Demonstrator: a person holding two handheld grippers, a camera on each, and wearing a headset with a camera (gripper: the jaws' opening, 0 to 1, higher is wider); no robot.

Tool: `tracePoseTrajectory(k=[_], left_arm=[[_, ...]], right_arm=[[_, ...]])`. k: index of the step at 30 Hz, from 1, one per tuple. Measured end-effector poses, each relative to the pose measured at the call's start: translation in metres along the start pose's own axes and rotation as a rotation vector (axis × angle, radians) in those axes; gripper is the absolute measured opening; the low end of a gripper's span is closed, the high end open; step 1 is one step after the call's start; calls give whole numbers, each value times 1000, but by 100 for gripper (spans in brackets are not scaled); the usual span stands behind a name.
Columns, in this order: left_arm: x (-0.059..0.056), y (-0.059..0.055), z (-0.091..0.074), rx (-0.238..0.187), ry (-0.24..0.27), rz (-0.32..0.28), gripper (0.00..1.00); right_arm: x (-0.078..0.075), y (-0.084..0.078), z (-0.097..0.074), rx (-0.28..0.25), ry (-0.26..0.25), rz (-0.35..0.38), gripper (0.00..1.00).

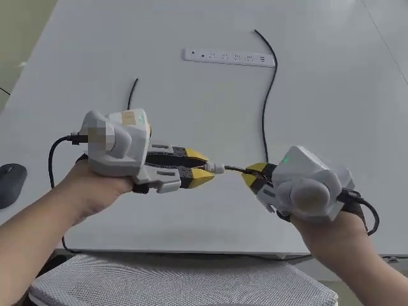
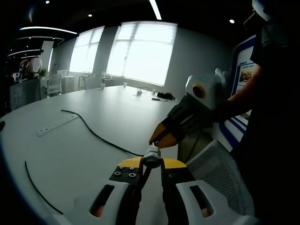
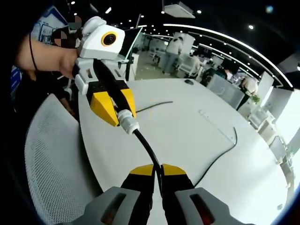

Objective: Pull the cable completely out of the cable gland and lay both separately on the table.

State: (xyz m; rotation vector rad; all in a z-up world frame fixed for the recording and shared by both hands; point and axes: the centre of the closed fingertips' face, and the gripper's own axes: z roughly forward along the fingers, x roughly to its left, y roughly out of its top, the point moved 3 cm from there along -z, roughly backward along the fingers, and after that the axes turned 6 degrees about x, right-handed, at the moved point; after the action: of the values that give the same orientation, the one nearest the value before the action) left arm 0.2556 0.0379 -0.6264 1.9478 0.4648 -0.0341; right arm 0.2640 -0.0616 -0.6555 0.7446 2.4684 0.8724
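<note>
1. Pinching the white gland [image 1: 217, 169] between its yellow tips, the left gripper [image 1: 205, 172] is held in a hand above the near edge of the desk [image 1: 191, 121] and points toward the right gripper [image 1: 252, 173].
2. In the left gripper view the gland [image 2: 151, 155] sits clamped at the very tips of the left gripper [image 2: 151, 163], with the right gripper [image 2: 159, 137] just beyond it.
3. The right gripper [image 3: 157, 171] is pressed together on the black cable [image 3: 145, 144], a short way back from the gland [image 3: 127, 121].
4. The cable [image 1: 233, 169] runs taut between the two grippers and enters the gland, so the two are not apart; both hang in the air, not on the desk.
5. Past the right gripper, a long black run lies on the desk and ends beside a white strip [image 1: 229, 57].
6. A short black wire [image 1: 132, 93] lies well left of it.
7. A dark mouse [image 1: 10, 182] rests at the desk's left edge.
8. A mesh chair [image 1: 178, 280] stands below the desk.
</note>
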Motion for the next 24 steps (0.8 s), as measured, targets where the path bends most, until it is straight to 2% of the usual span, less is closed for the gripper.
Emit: tracePoseTrajectory(k=[2, 4, 9, 14, 15, 24], left_arm=[[-1, 0, 0, -1, 0, 0, 15], [-1, 0, 0, -1, 1, 1, 15], [-1, 1, 0, -7, 4, 3, 15], [-2, 1, 1, -7, 8, 6, 15], [-2, 1, 1, -8, 9, 6, 15], [-6, 0, 6, -5, 19, 18, 15]], right_arm=[[-3, -5, 2, -2, 0, 66, 0], [-6, -9, 3, 3, -4, 87, 0], [-12, -22, 7, 10, -13, 224, 0], [-15, -35, 10, 29, -26, 311, 0], [-16, -38, 11, 32, -29, 351, 0], [-16, -55, 16, 46, -37, 504, 0]])
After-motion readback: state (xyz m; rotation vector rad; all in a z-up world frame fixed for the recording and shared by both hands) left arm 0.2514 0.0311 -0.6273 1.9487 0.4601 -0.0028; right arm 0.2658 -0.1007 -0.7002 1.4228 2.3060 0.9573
